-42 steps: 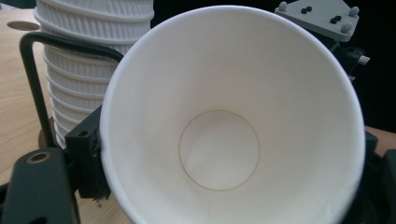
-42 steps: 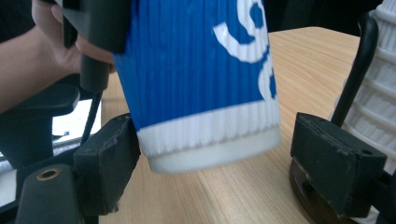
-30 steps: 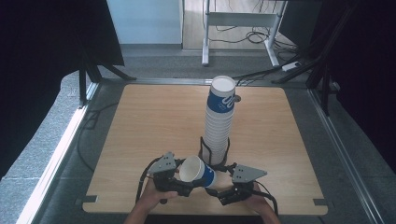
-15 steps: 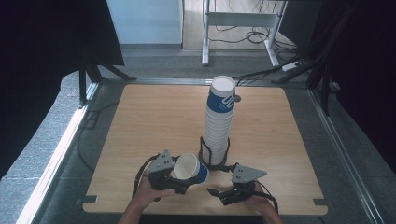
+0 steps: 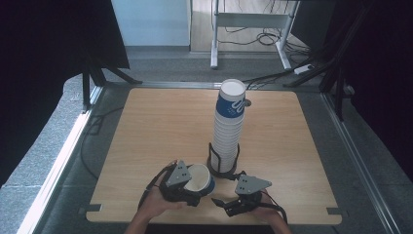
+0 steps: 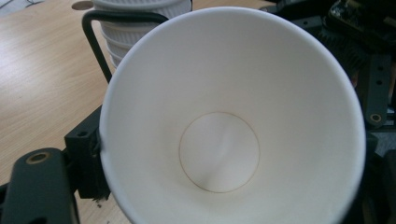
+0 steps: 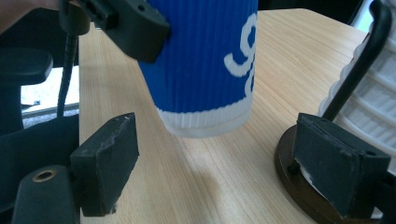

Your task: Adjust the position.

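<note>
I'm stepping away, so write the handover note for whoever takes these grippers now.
Left gripper: shut on one blue paper cup, tilted, mouth toward the camera that rides on it.
Right gripper: open, nothing between its jaws, which have just been opening; the cup's base hangs just ahead of them.
Cup stack: upright in its black wire holder, mid-table.
Done: one cup is off the stack.
Left: probably set it down.

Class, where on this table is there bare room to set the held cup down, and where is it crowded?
Free: the wood left of the cup stack, out to the table edge, and right of it. Crowded: the near edge, with the left gripper holding the cup, the right gripper and the stack's holder.
</note>
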Available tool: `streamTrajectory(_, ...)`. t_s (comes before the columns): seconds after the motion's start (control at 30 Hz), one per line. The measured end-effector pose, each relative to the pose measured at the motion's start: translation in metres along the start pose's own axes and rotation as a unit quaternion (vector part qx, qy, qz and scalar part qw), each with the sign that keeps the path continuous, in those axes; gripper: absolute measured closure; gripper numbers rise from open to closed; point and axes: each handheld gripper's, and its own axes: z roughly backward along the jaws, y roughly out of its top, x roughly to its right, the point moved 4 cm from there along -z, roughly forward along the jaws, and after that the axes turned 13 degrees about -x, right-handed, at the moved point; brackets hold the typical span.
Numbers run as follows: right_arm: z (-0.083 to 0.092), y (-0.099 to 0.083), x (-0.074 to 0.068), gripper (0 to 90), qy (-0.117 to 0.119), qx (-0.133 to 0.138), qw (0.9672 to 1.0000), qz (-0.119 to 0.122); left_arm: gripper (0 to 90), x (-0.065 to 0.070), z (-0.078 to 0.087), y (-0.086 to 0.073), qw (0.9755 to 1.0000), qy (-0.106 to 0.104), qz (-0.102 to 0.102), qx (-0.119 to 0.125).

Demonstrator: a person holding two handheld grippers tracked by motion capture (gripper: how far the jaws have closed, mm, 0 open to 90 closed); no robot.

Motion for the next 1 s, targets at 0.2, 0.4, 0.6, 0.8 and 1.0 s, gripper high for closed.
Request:
streamTrajectory(0.2,-0.007,0.002,-0.004,15.0,-0.002,-0.004,1.0,0.006,16.4,0.006,-0.004,0.001,0.9996,0.005,-0.017,-0.021)
streamTrajectory(0.4,-0.016,0.002,-0.009,15.0,-0.008,-0.019,0.9997,0.016,16.3,0.013,-0.012,0.0,0.9984,0.003,-0.035,-0.045)
streamTrajectory(0.6,-0.024,0.004,-0.015,16.3,-0.007,-0.025,0.9992,0.03,16.3,0.023,-0.016,0.002,0.9951,0.019,-0.067,-0.071)
streamTrajectory(0.8,-0.027,0.004,-0.021,25.4,-0.005,-0.024,0.9985,0.049,16.2,0.027,-0.018,0.001,0.9941,0.017,-0.074,-0.077)
streamTrajectory(1.0,-0.027,0.003,-0.021,26.6,-0.008,-0.027,0.9981,0.056,15.2,0.025,-0.02,0.0,0.9952,0.011,-0.067,-0.07)
